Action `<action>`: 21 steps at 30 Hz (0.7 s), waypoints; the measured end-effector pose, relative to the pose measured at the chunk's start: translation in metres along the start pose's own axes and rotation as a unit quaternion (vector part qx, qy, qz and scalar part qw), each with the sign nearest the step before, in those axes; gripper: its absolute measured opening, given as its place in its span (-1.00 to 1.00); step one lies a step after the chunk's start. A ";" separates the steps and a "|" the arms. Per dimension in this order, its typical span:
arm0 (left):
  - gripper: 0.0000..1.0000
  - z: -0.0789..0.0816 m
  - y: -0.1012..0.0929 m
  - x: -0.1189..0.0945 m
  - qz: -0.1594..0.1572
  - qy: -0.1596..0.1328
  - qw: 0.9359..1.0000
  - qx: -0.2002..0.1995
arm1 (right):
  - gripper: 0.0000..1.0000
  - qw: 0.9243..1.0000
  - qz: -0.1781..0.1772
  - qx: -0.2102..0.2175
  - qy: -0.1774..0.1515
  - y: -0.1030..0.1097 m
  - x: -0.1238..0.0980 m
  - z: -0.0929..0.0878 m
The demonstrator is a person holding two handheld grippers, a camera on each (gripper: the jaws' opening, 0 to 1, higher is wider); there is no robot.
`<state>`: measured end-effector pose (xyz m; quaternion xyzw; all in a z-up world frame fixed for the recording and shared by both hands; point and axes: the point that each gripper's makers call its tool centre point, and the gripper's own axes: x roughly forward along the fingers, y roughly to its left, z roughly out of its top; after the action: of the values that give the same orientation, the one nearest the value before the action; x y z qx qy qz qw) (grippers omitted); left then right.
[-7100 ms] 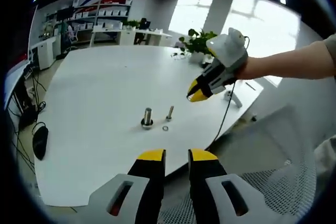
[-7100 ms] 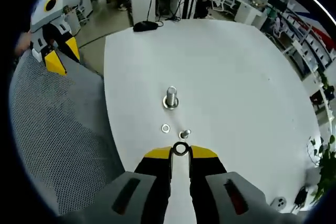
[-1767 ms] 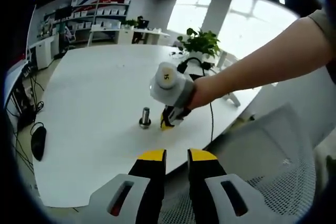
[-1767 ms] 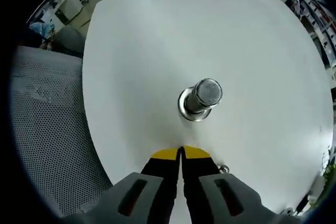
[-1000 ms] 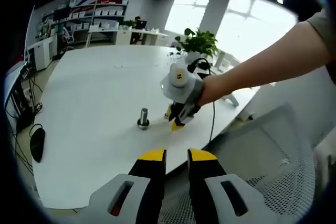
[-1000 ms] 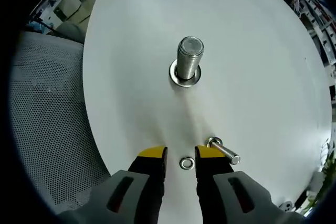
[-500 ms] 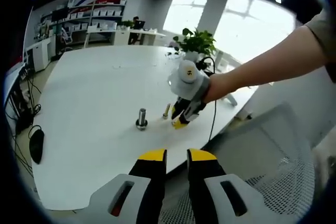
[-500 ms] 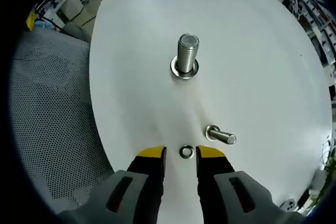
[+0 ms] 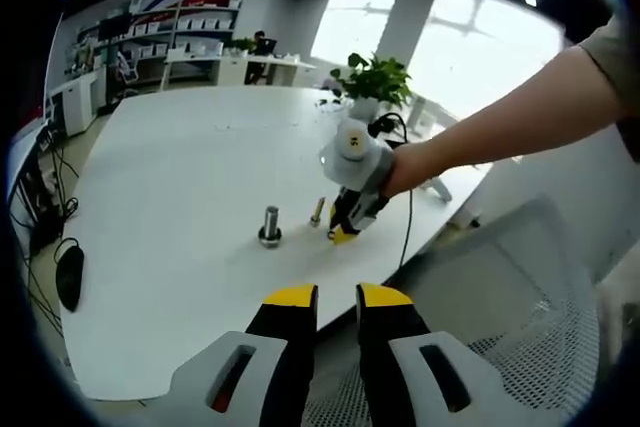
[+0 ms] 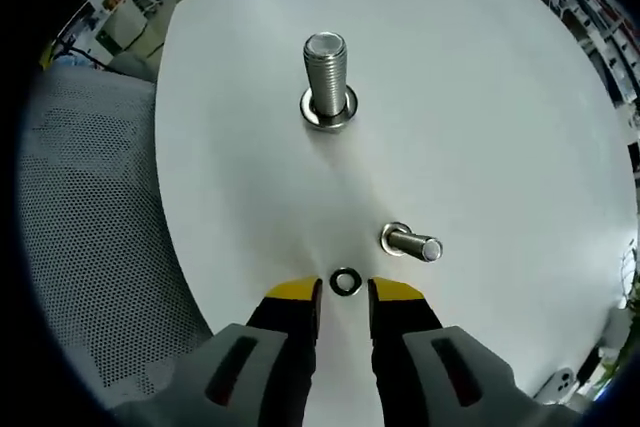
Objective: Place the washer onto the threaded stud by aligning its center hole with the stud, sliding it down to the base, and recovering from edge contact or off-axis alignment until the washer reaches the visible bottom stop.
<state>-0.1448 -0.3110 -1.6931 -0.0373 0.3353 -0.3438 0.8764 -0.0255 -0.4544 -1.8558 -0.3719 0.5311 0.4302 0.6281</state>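
A thick threaded stud (image 10: 325, 72) stands upright on the white table (image 10: 480, 97), with a metal ring (image 10: 328, 113) around its base. Nearer me, a small bolt (image 10: 408, 243) stands on its head. A small loose washer (image 10: 345, 281) lies flat on the table between the tips of my right gripper (image 10: 344, 294), which is open and not touching it. In the left gripper view, the right gripper (image 9: 342, 234) points down at the table right of the stud (image 9: 270, 224) and bolt (image 9: 317, 213). My left gripper (image 9: 337, 299) hangs back over the table's near edge, open and holding nothing.
A grey mesh chair (image 10: 90, 207) stands at the table's edge (image 9: 480, 347). A potted plant (image 9: 375, 77) and a cable (image 9: 405, 237) sit at the far right of the table. A dark mouse-like object (image 9: 70, 292) lies off to the left. Shelves and desks fill the background.
My right gripper, shut beside the stud 1.8 s ago, has opened and drawn back, and the small washer now lies between its tips. The left gripper has stayed put.
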 end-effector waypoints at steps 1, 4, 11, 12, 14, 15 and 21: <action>-0.75 0.000 0.000 0.000 0.000 -0.001 1.000 0.000 | -0.58 1.000 0.002 -0.006 0.005 0.000 0.000 0.000; -0.75 0.001 0.001 0.000 0.001 -0.001 1.000 0.000 | -0.62 1.000 0.002 -0.016 0.014 -0.001 0.001 0.001; -0.75 0.001 0.001 0.000 0.002 -0.002 1.000 -0.001 | -0.73 0.999 0.000 -0.023 0.037 -0.003 0.001 0.001; -0.75 0.001 0.001 0.000 0.002 -0.002 1.000 -0.002 | -0.73 0.999 -0.001 -0.023 0.038 -0.004 0.001 0.001; -0.75 0.001 0.002 0.000 0.003 -0.002 1.000 -0.002 | -0.74 0.999 -0.003 -0.020 0.039 -0.003 0.001 0.001; -0.75 0.001 0.002 0.000 0.003 -0.002 1.000 -0.002 | -0.74 0.999 -0.005 -0.018 0.038 -0.003 0.000 0.001; -0.75 0.000 0.001 0.001 0.002 -0.001 1.000 -0.001 | -0.75 0.999 -0.023 -0.015 0.027 -0.001 -0.001 0.000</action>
<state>-0.1436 -0.3105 -1.6935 -0.0379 0.3346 -0.3422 0.8772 -0.0247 -0.4551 -1.8545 -0.4046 0.5325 0.4131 0.6181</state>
